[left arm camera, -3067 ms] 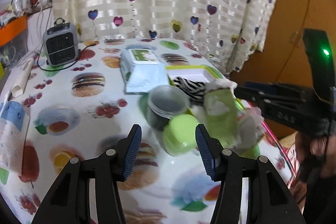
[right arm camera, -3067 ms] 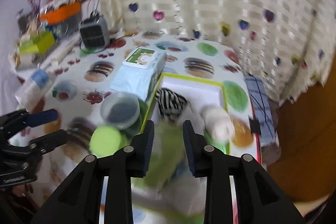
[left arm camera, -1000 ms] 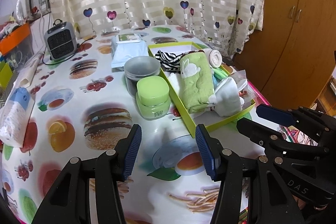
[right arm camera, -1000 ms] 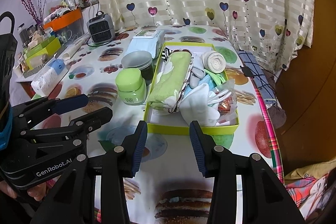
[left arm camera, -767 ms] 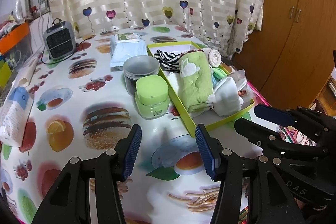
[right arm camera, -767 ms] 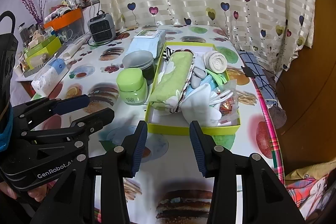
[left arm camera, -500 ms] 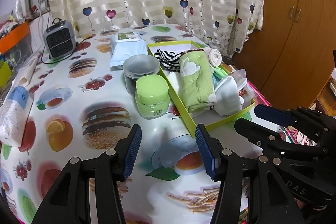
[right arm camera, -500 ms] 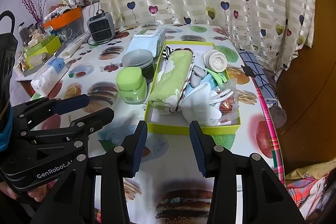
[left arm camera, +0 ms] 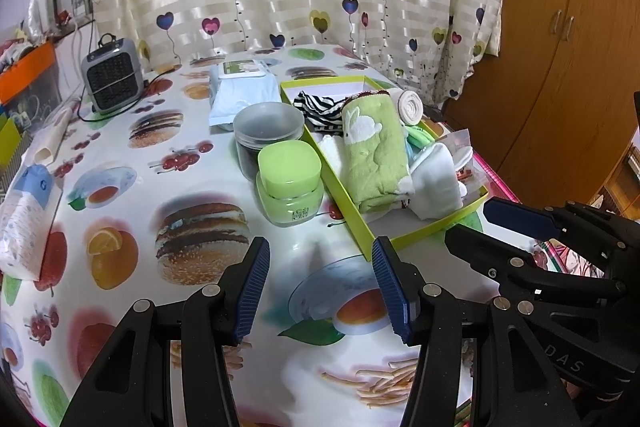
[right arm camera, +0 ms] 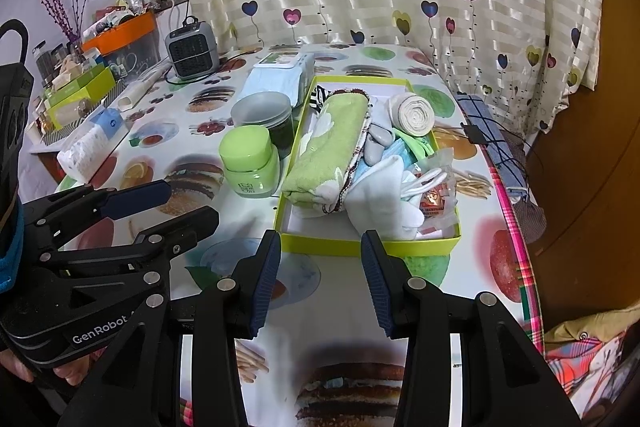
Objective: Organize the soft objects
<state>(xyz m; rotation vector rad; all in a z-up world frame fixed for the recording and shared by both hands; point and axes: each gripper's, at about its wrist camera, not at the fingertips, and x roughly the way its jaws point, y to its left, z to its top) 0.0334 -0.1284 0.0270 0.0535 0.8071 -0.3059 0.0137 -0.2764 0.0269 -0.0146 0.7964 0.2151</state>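
Seemingly most of the sorting is done: my left hand-held gripper [left arm camera: 318, 283] and right hand-held gripper [right arm camera: 320, 277] both hang with jaws parted and nothing between them, over the bench [left arm camera: 120, 227] short of the yellow-green tray [right arm camera: 360, 247]. Inside it lie the green rabbit towel [left arm camera: 370, 151], the zebra-striped cloth [left arm camera: 316, 105], a rolled cream cloth [right arm camera: 414, 115] and white socks [right arm camera: 384, 199]. No loose soft item shows outside; perhaps only straightening remains.
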